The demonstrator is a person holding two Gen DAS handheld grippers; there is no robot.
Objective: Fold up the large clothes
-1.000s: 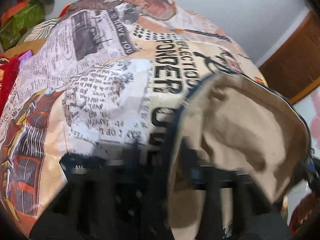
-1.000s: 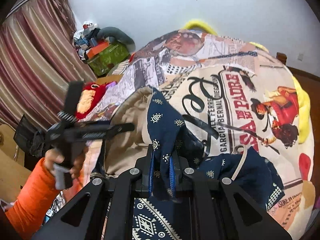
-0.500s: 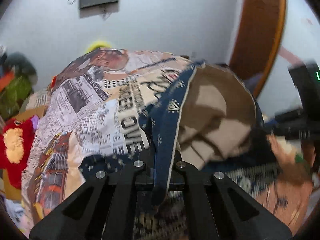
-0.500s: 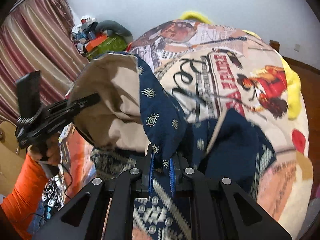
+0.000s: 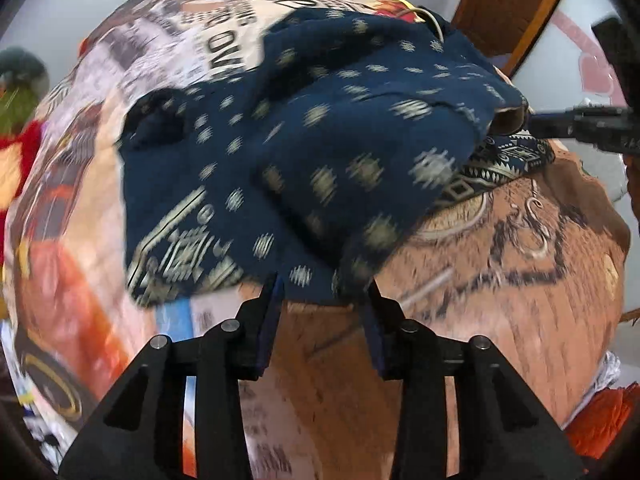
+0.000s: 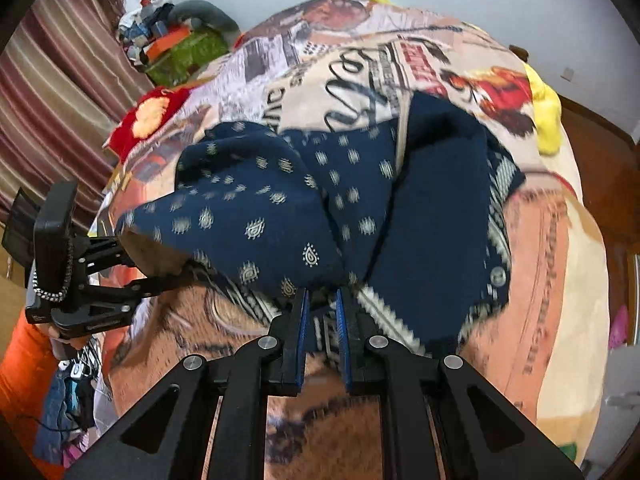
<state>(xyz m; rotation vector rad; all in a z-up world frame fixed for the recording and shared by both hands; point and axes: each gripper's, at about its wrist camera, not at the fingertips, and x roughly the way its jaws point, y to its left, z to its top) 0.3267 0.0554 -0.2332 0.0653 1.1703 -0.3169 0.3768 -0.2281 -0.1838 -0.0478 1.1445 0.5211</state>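
- We note the navy garment (image 5: 320,152) with pale dotted motifs lying bunched on the printed bedspread (image 5: 500,280), folded over on itself, its patterned border showing along the near edge.
- From the right wrist view the same garment (image 6: 360,208) spreads across the middle of the bed, one fold lapping over another, a beige inner lining visible at its left end.
- Left gripper (image 5: 324,292): the jaws are opening; the hem of the garment lies just at the fingertips, between them, and the pads do not press on it.
- In the right wrist view the left gripper (image 6: 132,268) sits at the garment's left end, fingers parted, held by a hand whose orange sleeve (image 6: 24,364) shows at the frame's left edge.
- Right gripper (image 6: 322,300): the fingers stand close together with a bunch of the dark cloth pinched between the blue pads at the near edge of the garment.
- In the left wrist view the right gripper (image 5: 560,126) shows as a dark bar at the garment's far right end; we cannot read its fingers there.
- Beyond the bed: a striped curtain (image 6: 60,92) at left, a red and yellow plush toy (image 6: 148,116) at the bed's left edge.
- Both views are motion-blurred; fine detail of the print is unreadable.
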